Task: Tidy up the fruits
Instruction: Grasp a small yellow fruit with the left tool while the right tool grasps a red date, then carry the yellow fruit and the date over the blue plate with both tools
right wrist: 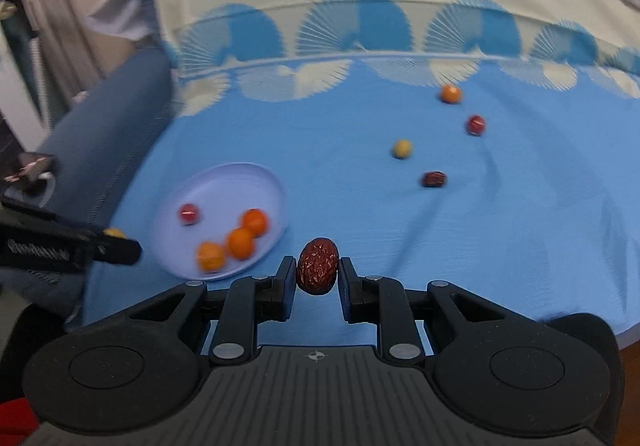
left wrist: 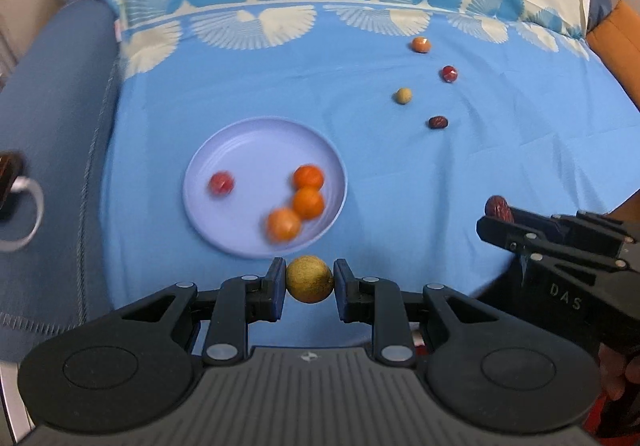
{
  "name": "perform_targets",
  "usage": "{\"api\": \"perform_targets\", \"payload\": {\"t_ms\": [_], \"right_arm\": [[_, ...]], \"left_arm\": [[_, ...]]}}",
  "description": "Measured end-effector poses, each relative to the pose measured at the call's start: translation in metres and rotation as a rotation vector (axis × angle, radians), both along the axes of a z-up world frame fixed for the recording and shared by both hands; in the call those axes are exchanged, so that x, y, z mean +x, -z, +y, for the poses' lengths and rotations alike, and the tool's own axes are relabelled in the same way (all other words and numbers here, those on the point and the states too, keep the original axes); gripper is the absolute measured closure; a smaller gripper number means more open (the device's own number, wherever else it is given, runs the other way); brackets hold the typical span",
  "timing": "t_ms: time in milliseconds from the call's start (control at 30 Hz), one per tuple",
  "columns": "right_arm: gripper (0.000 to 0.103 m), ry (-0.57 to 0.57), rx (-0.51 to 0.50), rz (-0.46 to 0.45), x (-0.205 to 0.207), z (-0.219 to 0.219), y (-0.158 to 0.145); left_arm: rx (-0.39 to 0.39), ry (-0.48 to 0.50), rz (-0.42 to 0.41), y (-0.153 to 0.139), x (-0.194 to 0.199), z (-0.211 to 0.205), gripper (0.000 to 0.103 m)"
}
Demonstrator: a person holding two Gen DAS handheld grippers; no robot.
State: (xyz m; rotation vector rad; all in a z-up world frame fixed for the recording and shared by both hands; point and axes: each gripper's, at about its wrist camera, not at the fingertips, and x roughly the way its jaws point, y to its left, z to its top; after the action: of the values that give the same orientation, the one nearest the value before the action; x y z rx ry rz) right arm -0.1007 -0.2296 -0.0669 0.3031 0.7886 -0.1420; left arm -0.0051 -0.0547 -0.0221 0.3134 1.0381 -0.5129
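On the left side of the bed's blue fan-patterned sheet [left wrist: 360, 150] I see the round pale lilac plastic plate [left wrist: 224, 150]. It holds a small red fruit [left wrist: 221, 183] toward its left and three orange round fruits [left wrist: 308, 202] bunched at its right near rim, the two upper ones touching.

Just off the plate's near rim, my left hand-held gripper [left wrist: 309, 280] is clamped on a round yellow-brown fruit [left wrist: 309, 279], a pad pressing each side.

Further right, my right hand-held gripper [right wrist: 318, 273] is closed on a wrinkled dark red date [right wrist: 317, 266], held upright between the pads.

Toward the sheet's far right side four loose fruits lie apart from one another: a small yellow round fruit [left wrist: 403, 95], a small orange fruit [left wrist: 421, 45] nearest the patterned border, a second dark red date [left wrist: 438, 122] closest to me, and a small shiny red fruit [left wrist: 449, 74].
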Motion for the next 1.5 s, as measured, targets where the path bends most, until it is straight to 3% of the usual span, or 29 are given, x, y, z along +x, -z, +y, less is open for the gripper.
{"api": "perform_targets", "payload": {"t_ms": [333,733,1067,1500], "right_arm": [[0.079,-0.054,-0.084,-0.085,-0.037,0.046,-0.037],[0.079,-0.090,-0.159,-0.120,-0.052,0.076,-0.051],[0.079,-0.119,-0.189,-0.100,-0.048,0.086,-0.050],[0.080,-0.121,-0.213,-0.085,-0.021,0.093,-0.045]], "left_arm": [[-0.063,-0.057,-0.067,-0.022,-0.039,0.040,0.076],[-0.109,-0.079,-0.114,-0.031,-0.062,0.063,0.076],[-0.131,-0.129,-0.113,-0.032,-0.046,0.080,0.076],[-0.146,-0.155,-0.207,-0.050,-0.004,0.080,0.076]]}}
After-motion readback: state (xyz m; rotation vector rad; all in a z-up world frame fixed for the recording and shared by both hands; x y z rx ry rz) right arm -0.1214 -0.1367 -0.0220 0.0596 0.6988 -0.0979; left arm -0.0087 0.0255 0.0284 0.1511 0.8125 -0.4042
